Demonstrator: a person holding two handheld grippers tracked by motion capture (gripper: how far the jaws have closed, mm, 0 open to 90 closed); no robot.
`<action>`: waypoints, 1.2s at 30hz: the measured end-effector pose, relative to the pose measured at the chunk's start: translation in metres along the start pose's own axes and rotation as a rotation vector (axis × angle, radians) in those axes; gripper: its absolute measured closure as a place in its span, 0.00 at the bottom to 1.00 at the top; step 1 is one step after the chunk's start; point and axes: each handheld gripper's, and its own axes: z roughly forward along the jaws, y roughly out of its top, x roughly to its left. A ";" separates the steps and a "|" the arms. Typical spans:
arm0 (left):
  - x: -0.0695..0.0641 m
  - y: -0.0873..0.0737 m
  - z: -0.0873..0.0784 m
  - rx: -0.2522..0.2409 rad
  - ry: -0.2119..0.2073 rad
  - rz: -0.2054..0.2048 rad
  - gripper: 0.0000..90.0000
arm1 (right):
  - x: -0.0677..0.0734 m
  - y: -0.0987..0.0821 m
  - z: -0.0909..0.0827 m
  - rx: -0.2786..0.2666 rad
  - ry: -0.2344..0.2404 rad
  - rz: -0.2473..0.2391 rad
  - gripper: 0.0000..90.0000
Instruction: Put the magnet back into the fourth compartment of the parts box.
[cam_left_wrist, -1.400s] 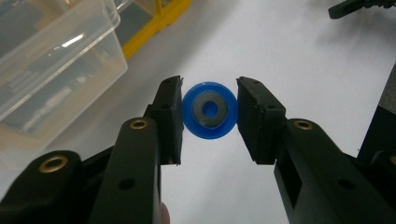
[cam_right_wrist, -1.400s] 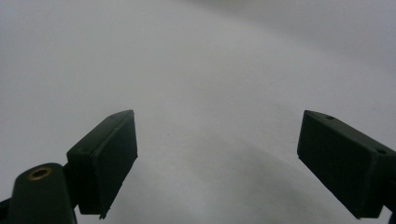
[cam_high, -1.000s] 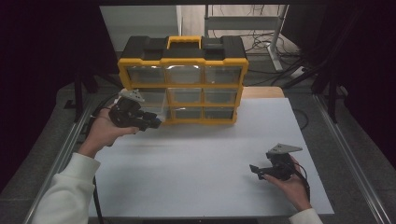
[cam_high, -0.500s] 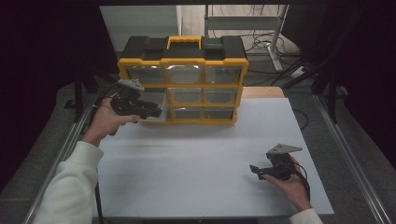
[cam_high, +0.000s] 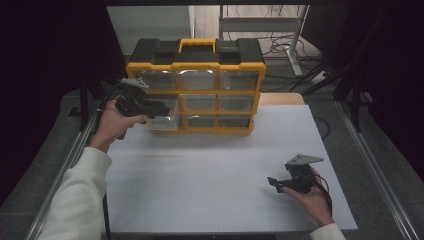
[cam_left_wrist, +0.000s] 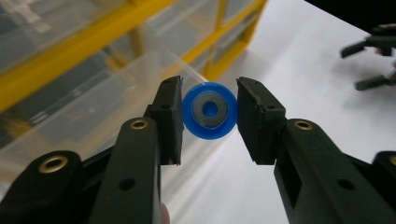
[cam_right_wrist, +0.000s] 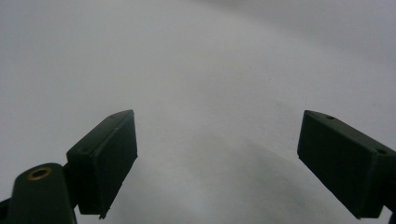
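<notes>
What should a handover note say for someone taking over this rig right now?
Left gripper: shut on a blue disc with a grey centre, held over the pulled-out clear drawer at the lower left of the yellow and black drawer organizer.
Right gripper: open, holding nothing, low over the white table at its near right.
Done: drawer open, disc brought to it.
Left, probably: release the disc into the drawer and push the drawer shut.

Dim room, dark edges; white table (cam_high: 210, 170) lit from above. Drawer fronts (cam_high: 196, 80) glare. Gripper views soft, bkgd blurred.
</notes>
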 end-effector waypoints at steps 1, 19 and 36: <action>0.002 0.000 0.000 -0.006 0.014 -0.001 0.70 | 0.000 0.000 0.000 0.000 0.000 0.000 0.14; 0.004 0.002 0.009 -0.037 0.138 -0.009 0.32 | 0.000 0.000 0.000 0.001 -0.001 -0.001 0.14; -0.025 -0.008 0.000 -0.059 0.008 0.017 0.24 | 0.000 0.000 -0.001 -0.003 -0.007 -0.005 0.14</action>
